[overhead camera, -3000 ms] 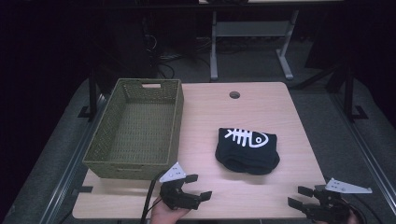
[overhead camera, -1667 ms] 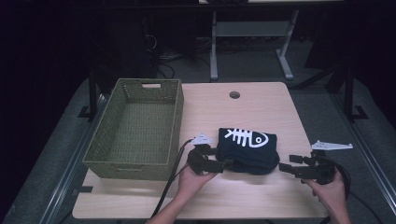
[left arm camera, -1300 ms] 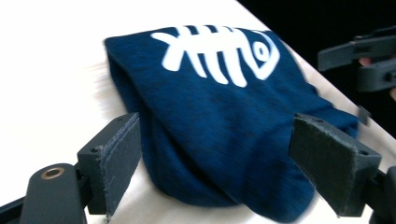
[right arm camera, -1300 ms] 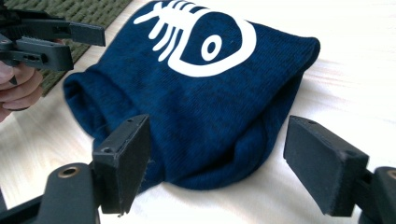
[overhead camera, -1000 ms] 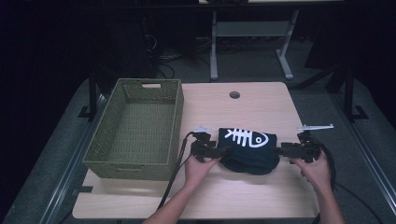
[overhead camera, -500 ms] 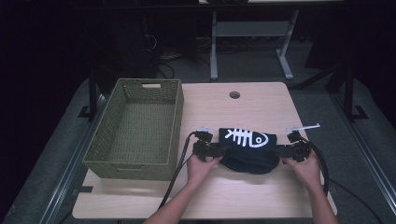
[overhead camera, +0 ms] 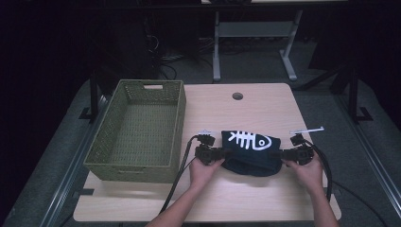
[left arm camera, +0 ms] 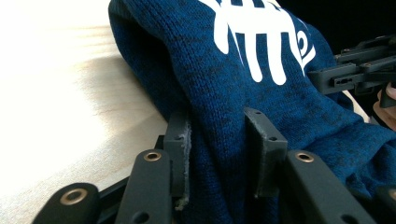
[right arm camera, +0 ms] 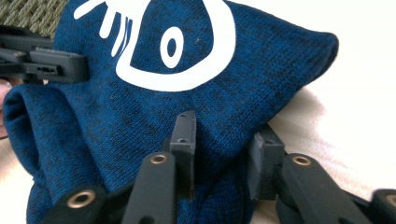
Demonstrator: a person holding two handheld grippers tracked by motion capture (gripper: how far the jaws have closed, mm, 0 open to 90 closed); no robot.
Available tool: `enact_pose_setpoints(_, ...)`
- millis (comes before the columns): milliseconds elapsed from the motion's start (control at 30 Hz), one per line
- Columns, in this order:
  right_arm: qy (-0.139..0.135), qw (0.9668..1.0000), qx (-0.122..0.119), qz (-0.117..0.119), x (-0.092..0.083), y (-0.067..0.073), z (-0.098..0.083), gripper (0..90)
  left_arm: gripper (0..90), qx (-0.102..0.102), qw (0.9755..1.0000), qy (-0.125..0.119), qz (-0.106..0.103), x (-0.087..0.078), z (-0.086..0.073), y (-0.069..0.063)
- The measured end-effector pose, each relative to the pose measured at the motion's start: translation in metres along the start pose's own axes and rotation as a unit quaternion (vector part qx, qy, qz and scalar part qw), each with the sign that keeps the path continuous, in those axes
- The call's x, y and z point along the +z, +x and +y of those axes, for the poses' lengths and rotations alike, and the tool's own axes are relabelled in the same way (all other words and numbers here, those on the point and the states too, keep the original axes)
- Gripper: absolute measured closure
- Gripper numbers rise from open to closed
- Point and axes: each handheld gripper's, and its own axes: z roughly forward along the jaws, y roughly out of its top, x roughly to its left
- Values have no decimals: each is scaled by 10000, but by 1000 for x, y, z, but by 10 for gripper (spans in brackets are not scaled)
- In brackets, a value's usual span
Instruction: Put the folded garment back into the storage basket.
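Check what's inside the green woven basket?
The green woven basket shows only its bare woven floor; no item lies in it. The strip of floor just behind its near wall is hidden from the high view.

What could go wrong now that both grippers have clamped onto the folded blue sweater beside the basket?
The left gripper and the right gripper, whose jaws have just been closing, each pinch only a small bunch of the sweater at opposite ends. The knit might slip out of one on lifting. The fold could sag open in the middle. The green basket has a raised rim, so a drooping edge might catch on it.
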Motion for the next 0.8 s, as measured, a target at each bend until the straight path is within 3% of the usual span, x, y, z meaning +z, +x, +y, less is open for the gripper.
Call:
enact_pose_setpoints(400,-259,9982,323,440,-15,3,-2,728,695,-191,9992,-93,-330,-5,1,-1)
enact_pose_setpoints(800,-500,9961,259,681,-39,15,0,728,693,-204,9973,-260,-649,-22,8,-13)
